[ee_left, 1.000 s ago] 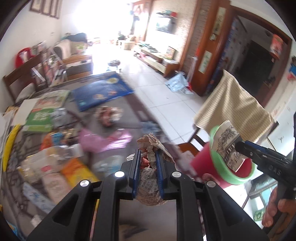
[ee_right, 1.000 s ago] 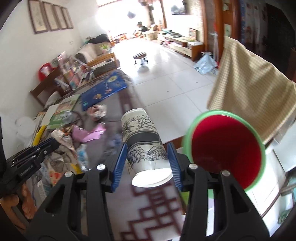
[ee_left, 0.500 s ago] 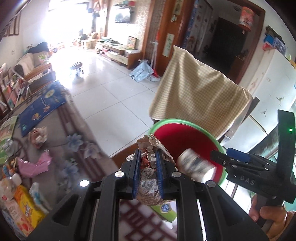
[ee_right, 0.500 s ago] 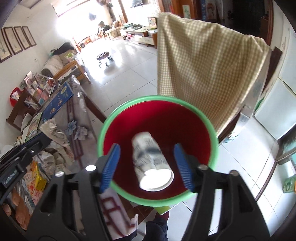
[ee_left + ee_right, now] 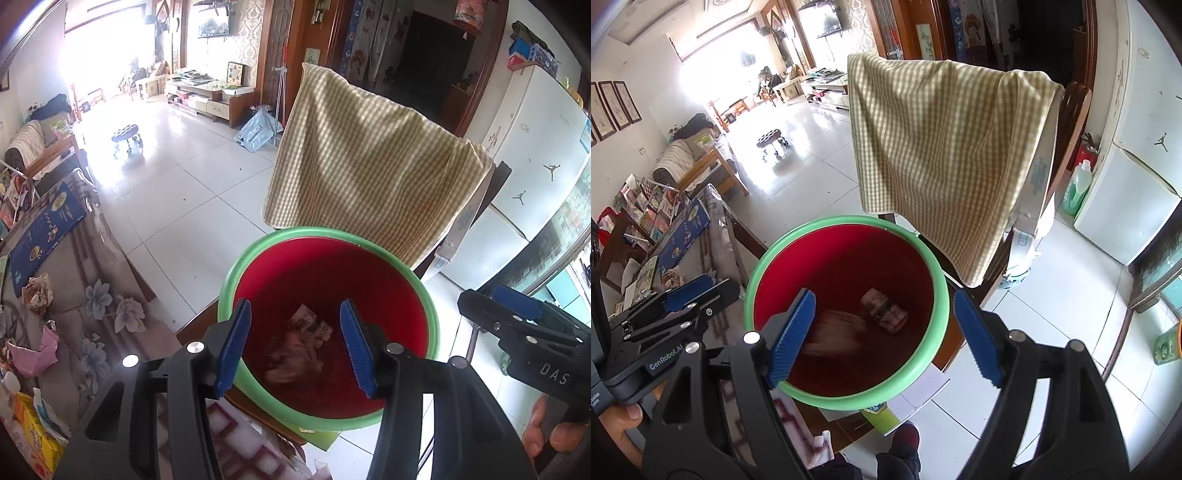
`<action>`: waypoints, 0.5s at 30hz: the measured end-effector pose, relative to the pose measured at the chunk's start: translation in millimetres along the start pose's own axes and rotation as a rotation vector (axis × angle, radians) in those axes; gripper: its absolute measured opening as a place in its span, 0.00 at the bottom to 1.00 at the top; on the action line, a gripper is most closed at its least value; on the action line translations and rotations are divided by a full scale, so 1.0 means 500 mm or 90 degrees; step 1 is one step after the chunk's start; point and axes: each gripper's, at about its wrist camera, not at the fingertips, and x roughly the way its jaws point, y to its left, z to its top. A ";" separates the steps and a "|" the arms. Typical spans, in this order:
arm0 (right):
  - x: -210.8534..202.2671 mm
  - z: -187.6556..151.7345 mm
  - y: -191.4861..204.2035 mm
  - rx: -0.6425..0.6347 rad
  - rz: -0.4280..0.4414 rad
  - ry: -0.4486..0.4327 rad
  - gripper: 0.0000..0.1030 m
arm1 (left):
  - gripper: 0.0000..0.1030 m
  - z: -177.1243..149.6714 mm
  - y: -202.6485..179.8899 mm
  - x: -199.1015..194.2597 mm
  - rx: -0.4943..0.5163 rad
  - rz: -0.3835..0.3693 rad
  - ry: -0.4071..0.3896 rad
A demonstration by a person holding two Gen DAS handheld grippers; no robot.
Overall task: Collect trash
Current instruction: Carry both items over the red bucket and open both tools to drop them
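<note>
A red bin with a green rim (image 5: pixel 314 232) (image 5: pixel 846 220) stands below both grippers. My left gripper (image 5: pixel 295 347) hangs over its mouth, jaws opening, nothing between the blue pads. A crumpled paper wad (image 5: pixel 291 358) lies in the bin under it, blurred in the right wrist view (image 5: pixel 831 328). Beside it rests a patterned paper cup (image 5: pixel 884 310) (image 5: pixel 308 321) on its side. My right gripper (image 5: pixel 884 336) (image 5: pixel 517 325) is over the bin too, jaws opening and empty. The left gripper (image 5: pixel 665 306) shows at the left edge of the right wrist view.
A chair draped with a checked cloth (image 5: pixel 369 173) stands just behind the bin. On the left is the flowered table (image 5: pixel 103 302), holding a paper wad (image 5: pixel 37 295), a pink wrapper (image 5: pixel 33 350) and a blue book (image 5: pixel 40 229). A fridge (image 5: pixel 528 155) is at the right.
Both grippers swung from over the table to over the bin. The right one let go of the cup, then the left one opened and dropped the paper wad into the bin.
</note>
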 end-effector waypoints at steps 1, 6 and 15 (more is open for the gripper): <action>0.001 0.001 0.002 -0.001 0.003 0.000 0.74 | 0.46 0.001 0.002 -0.010 -0.003 0.002 -0.007; 0.006 0.007 0.031 -0.026 0.018 0.000 0.74 | 0.47 0.004 0.027 -0.043 -0.027 0.017 -0.026; 0.016 0.006 0.149 -0.104 0.067 0.005 0.77 | 0.47 -0.052 0.138 -0.136 -0.127 0.093 -0.059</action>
